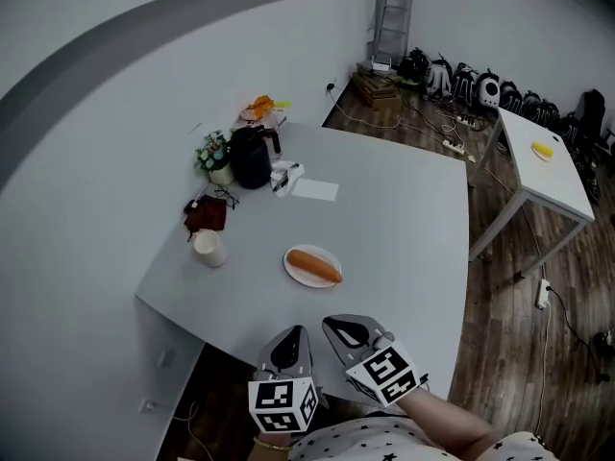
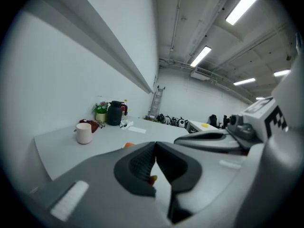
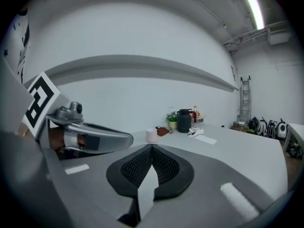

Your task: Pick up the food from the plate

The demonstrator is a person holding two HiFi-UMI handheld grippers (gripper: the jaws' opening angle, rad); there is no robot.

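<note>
Orange carrot (image 1: pixel 313 266) on plate (image 1: pixel 296 278) lies beyond left gripper (image 1: pixel 293 332) and right gripper (image 1: pixel 332 323).

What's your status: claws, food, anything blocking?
Both shut, empty: left claw, right claw, short of the table. Untouched carrot on the plate. Nothing between; cup off left.

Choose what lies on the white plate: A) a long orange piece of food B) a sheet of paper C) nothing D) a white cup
A: the orange food lies across the white plate, while the cup stands apart on the table.
</note>
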